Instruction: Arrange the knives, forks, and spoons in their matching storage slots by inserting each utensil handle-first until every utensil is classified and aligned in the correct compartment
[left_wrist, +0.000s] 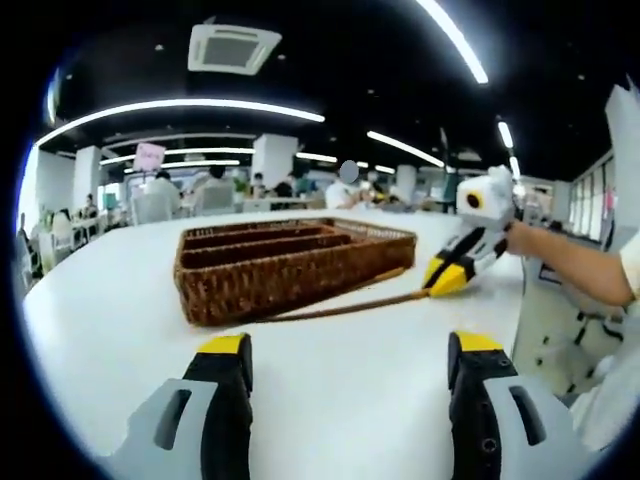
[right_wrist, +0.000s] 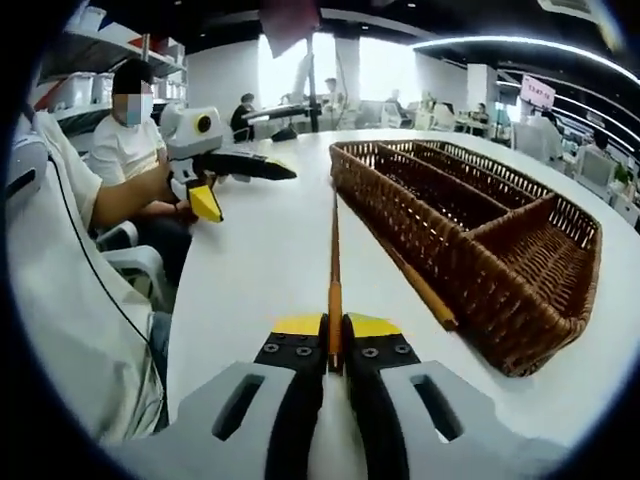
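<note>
right gripper (right_wrist: 335, 340) clamped on thin wooden utensil (right_wrist: 334, 250) lying on table (right_wrist: 260, 260) beside wicker tray (right_wrist: 470, 220). left gripper (left_wrist: 345, 350) jaws apart, empty. risk: narrow handle pivoting or slipping when lifted.

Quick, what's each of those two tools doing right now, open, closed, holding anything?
Left tool: open, holding nothing, above the white table.
Right tool: closed on a thin wooden-handled utensil lying beside the wicker tray.
</note>
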